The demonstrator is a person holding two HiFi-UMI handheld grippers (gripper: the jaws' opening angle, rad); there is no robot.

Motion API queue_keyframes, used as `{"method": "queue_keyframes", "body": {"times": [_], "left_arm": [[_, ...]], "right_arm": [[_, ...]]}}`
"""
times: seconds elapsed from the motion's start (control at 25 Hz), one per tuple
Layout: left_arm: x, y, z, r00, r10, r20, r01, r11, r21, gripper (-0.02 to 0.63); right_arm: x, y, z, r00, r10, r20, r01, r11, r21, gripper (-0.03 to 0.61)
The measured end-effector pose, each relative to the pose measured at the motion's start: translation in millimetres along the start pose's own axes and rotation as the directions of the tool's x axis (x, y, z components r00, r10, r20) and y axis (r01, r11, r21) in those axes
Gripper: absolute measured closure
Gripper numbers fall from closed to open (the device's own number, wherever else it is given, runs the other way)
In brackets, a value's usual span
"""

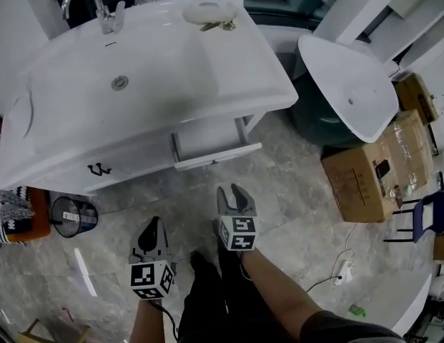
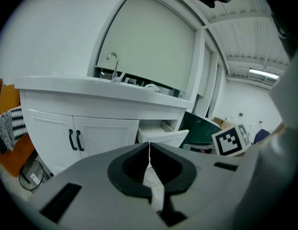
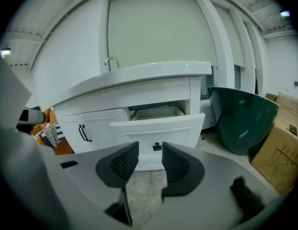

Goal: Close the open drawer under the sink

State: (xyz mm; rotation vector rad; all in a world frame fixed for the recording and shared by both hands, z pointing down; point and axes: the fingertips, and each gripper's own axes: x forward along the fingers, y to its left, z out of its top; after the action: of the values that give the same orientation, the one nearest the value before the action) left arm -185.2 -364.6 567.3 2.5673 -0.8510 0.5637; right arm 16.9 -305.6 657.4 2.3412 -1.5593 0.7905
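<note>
Facing open drawer (image 1: 217,156) under sink (image 1: 64,77).
Right gripper (image 1: 232,191) jaws apart, empty, short of drawer front; left gripper (image 1: 154,222) jaws clenched together, empty, nearer and left.

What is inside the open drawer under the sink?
From the head view, the drawer shows only a bare white bottom, and no item is visible in it. The sink counter covers the back part of the drawer, so what lies there cannot be seen.
</note>
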Motion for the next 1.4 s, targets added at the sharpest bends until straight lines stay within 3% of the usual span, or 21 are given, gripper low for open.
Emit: {"method": "queue_keyframes", "body": {"times": [0.08, 0.2, 0.44, 0.72, 0.88, 1.04, 1.4], "left_arm": [[11.2, 7.3, -7.1, 1.000, 0.014, 0.003, -0.014, 1.000, -0.006, 0.598], [23.4, 19.0, -21.6, 0.999, 0.040, 0.000, -0.040, 0.999, -0.032, 0.598], [49.9, 35.1, -53.5, 0.995, 0.090, -0.038, -0.091, 0.995, -0.043, 0.598], [70.1, 31.1, -69.6, 0.992, 0.105, -0.064, -0.109, 0.993, -0.054, 0.598], [76.1, 28.0, -79.0, 0.991, 0.105, -0.085, -0.110, 0.992, -0.061, 0.598], [78.0, 26.8, -85.8, 0.989, 0.107, -0.107, -0.114, 0.992, -0.062, 0.598], [84.0, 27.1, -85.6, 0.989, 0.105, -0.108, -0.112, 0.992, -0.062, 0.598]], "right_arm": [[21.5, -4.4, -15.5, 1.000, -0.008, -0.027, 0.008, 1.000, 0.012, 0.419], [51.8, -11.1, -37.6, 0.997, -0.039, -0.064, 0.036, 0.998, -0.045, 0.421], [103.5, -21.0, -42.8, 0.998, -0.038, -0.054, 0.034, 0.997, -0.072, 0.420], [144.2, -15.9, -48.9, 0.999, 0.025, -0.038, -0.029, 0.993, -0.113, 0.420], [157.3, -18.1, -44.6, 1.000, 0.010, -0.025, -0.014, 0.986, -0.165, 0.420], [162.3, -16.8, -42.8, 0.999, -0.010, -0.054, -0.006, 0.959, -0.283, 0.430], [164.1, -20.4, -38.6, 0.998, 0.016, -0.068, -0.036, 0.955, -0.294, 0.434]]}}
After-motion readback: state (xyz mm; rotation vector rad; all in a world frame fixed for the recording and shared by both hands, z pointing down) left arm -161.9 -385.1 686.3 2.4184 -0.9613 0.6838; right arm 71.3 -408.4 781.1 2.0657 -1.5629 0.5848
